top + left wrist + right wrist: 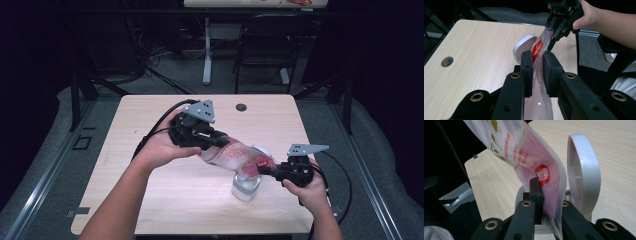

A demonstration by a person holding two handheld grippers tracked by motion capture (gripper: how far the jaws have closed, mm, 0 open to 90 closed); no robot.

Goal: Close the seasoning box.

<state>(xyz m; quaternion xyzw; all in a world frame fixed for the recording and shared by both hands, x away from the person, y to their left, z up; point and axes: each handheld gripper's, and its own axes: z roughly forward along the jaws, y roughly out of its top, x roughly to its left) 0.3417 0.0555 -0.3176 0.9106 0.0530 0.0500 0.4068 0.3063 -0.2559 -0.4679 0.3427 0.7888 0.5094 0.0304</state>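
Your left gripper (212,142) clamps one end of the plastic pouch (232,156), a clear bag with red print and pinkish contents, and your right gripper (267,170) pinches its other end, so the pouch hangs stretched between the two above the table (150,120). It slopes down from the left gripper, near the middle of the surface, toward the right gripper, which sits closer to the right edge and the near edge. In the left gripper view the black jaws stand narrow, pressed against both faces of the pouch (537,75), and farther off your right hand (586,15) holds the other gripper (554,32) closed on the pouch's red-printed end. In the right gripper view the jaws are likewise drawn in on the film, with a round red label just above the left jaw tip (543,175). Under the lower end of the pouch stands a white container (246,186) on the table, toward the near right corner, with its round hinged lid (261,150) tipped open beside the pouch. The lid (581,175) stands upright just right of the bag in the right gripper view. Whether the pouch touches the container's rim you cannot tell.
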